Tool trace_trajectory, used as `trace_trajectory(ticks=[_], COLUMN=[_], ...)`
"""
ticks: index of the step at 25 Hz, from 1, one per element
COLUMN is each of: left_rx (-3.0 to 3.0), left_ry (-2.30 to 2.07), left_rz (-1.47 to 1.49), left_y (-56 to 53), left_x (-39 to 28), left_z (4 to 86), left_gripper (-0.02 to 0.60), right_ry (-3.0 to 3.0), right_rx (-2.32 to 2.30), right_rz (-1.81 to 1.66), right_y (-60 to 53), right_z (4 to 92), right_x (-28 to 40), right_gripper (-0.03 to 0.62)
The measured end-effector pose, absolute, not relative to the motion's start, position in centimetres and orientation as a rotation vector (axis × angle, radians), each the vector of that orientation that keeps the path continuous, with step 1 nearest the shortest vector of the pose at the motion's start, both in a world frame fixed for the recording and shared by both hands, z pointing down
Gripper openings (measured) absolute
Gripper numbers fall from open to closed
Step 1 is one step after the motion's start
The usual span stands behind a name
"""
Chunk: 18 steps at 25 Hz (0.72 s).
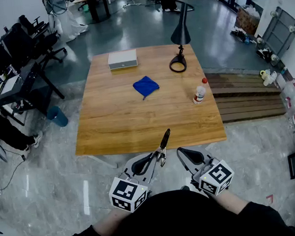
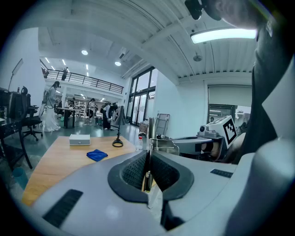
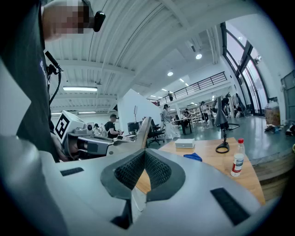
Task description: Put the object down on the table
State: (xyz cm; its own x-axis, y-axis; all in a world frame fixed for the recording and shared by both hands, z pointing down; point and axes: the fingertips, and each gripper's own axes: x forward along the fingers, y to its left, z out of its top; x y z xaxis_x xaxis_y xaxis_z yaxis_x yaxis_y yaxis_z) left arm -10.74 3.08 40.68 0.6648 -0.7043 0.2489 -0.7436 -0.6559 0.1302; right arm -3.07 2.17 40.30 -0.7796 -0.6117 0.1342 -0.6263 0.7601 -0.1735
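My left gripper (image 1: 156, 159) is shut on a long thin tool (image 1: 163, 144) with a black far end and a metal part near the jaws. The tool points toward the near edge of the wooden table (image 1: 116, 124) and is held in the air off that edge. In the left gripper view the tool (image 2: 150, 131) stands up between the closed pads of the left gripper (image 2: 148, 156). My right gripper (image 1: 184, 156) is beside it on the right, shut with nothing between its jaws (image 3: 144, 151). The right gripper view shows the tool (image 3: 143, 128) slanting up from the left gripper (image 3: 92, 145).
On the table lie a blue cloth (image 1: 145, 85), a white box (image 1: 122, 59), a black lamp with a ring base (image 1: 179, 60) and a red-capped bottle (image 1: 200, 91). Wooden steps (image 1: 246, 97) adjoin the right side. Office chairs and desks (image 1: 20, 61) stand at the left.
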Motion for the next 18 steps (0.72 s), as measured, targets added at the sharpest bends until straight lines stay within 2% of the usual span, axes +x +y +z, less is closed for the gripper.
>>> trace_trajectory(ticks=[18], left_rx=[2.637], left_ry=[-1.164], left_rz=[0.244], left_y=[3.46], left_x=[-10.15], left_z=[41.20], left_gripper=[0.020], right_ry=[-2.895], right_rx=[1.037], right_rz=[0.384], right_y=[2.73], right_z=[40.61], right_x=[-2.28], right_gripper=[0.005])
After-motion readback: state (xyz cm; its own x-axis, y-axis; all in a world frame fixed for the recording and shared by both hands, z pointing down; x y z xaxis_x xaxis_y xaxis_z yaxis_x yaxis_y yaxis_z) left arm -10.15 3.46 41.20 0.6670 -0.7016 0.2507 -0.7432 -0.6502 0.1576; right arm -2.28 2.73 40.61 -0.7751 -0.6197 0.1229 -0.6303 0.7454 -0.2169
